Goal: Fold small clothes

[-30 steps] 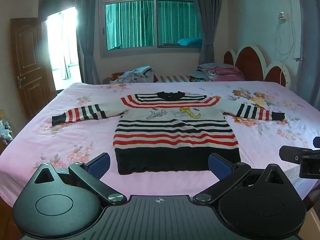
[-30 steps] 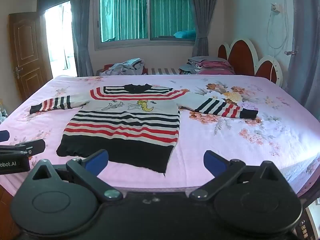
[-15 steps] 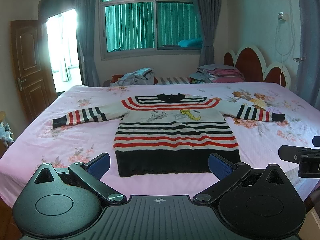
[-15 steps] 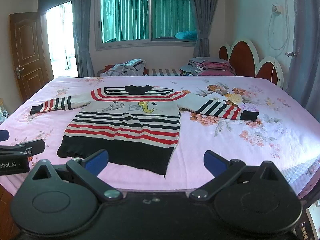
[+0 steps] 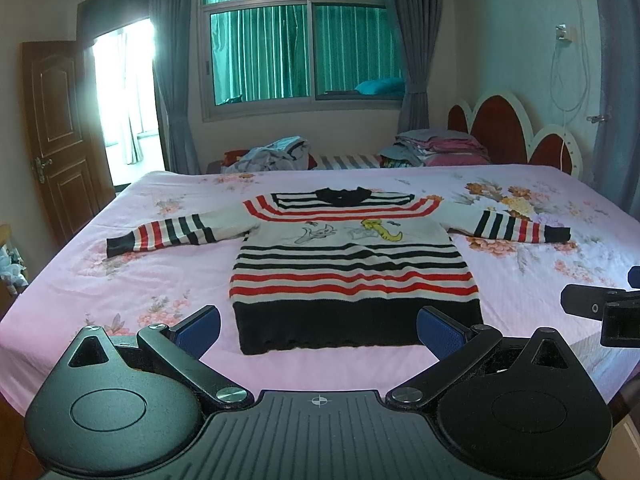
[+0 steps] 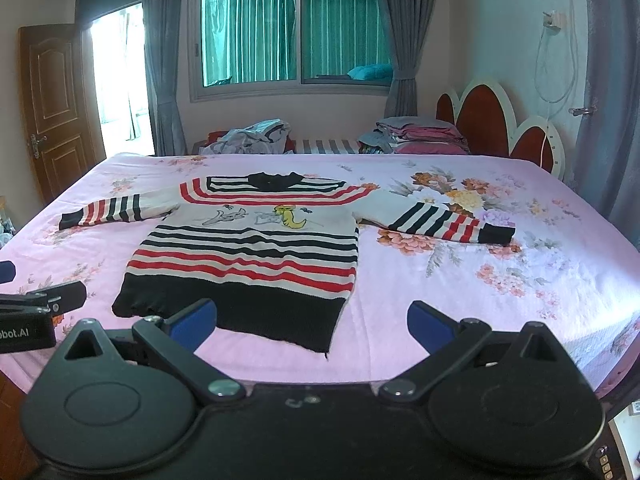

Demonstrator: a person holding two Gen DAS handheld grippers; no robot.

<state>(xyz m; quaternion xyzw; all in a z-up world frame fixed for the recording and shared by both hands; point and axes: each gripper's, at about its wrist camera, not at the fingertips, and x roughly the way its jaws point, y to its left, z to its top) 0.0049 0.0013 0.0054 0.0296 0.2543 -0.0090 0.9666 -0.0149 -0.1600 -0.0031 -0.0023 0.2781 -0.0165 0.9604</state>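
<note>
Striped sweater [image 5: 352,264] lies flat on floral bedsheet [image 5: 160,280].

A sweater [image 5: 352,264] lies flat on the bed [image 5: 160,280], sleeves spread left and right. Behind the bed, what seem clothes piles [image 5: 436,148] sit below the window [image 5: 300,48]; a door [image 5: 56,132] stands left.

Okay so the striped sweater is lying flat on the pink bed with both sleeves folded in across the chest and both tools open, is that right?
Not quite: the sweater's sleeves are spread out to the sides, not folded in, as the left wrist view shows. It does lie flat on the pink bed, and the left tool and right tool are open.
</note>
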